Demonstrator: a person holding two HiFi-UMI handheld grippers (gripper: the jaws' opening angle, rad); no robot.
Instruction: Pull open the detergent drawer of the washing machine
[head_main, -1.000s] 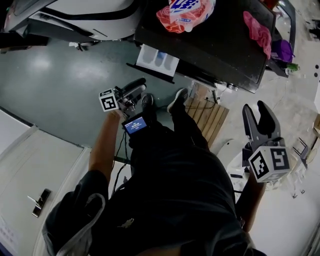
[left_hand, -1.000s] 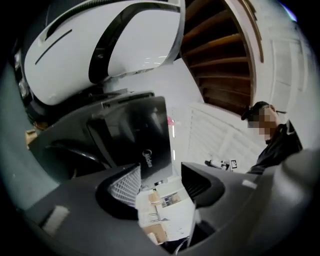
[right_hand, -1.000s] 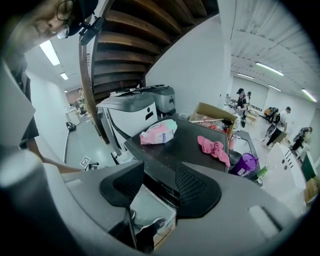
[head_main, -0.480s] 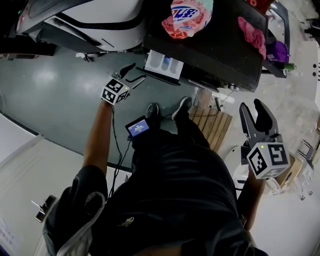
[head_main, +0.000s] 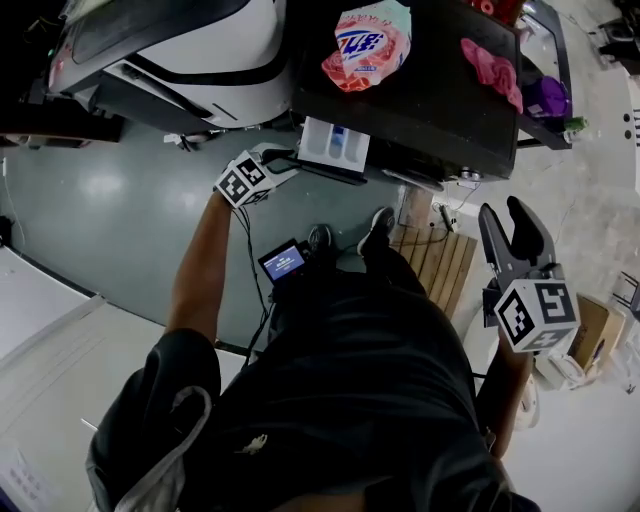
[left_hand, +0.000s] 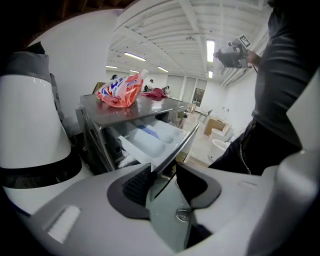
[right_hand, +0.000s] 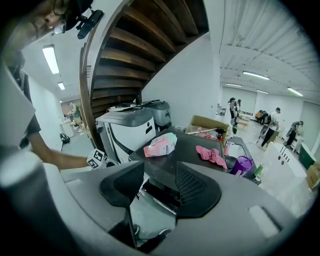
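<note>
Our left gripper (head_main: 283, 157) had just been closing its jaws round the front panel of the detergent drawer (head_main: 333, 143) – a gap showed beside one pad. The drawer stood partly out of the washing machine (head_main: 420, 95). Our right gripper (head_main: 512, 218) hung well apart from it – jaws wide, empty.

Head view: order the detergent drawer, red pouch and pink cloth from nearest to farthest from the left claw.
The left claw has just been closing, detergent drawer front between its jaws.
1. detergent drawer, right at the claw.
2. red pouch, on the machine top beyond.
3. pink cloth, farther right on that top.
</note>
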